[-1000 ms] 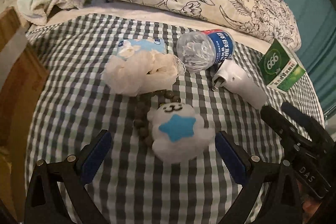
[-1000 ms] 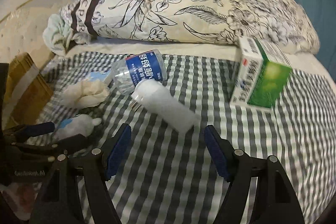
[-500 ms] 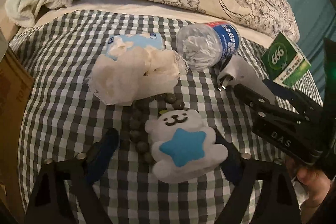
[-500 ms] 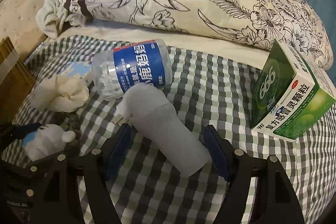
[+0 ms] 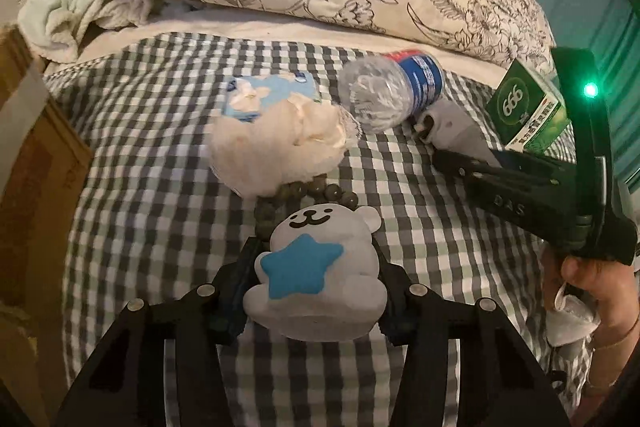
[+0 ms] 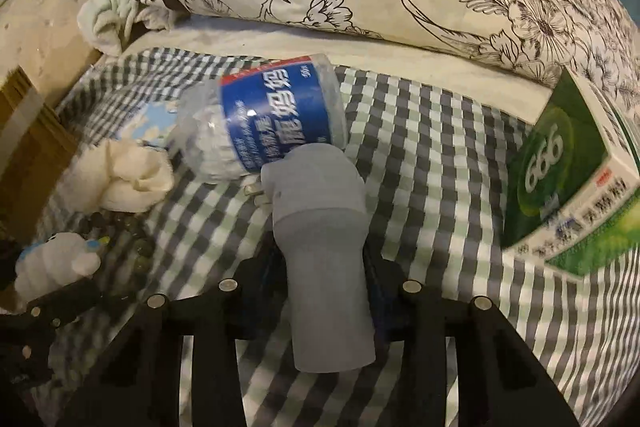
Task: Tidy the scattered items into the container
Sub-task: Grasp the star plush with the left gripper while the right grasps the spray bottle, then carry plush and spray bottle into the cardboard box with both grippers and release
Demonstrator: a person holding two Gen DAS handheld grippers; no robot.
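Left hand-held gripper (image 5: 312, 291): clenched on the plush (image 5: 316, 267) (beads (image 5: 304, 193) just behind it)
Right hand-held gripper (image 6: 320, 291): grasping the plug (image 6: 320, 227), bottle (image 6: 264, 119) touching its far end
Box (image 5: 36, 187): at the bed's left edge

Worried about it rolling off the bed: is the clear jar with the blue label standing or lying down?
Lying down. The jar rests on its side on the checked cloth, its label text turned sideways.

Two close wrist views, shared bedspread (image 5: 168, 131)
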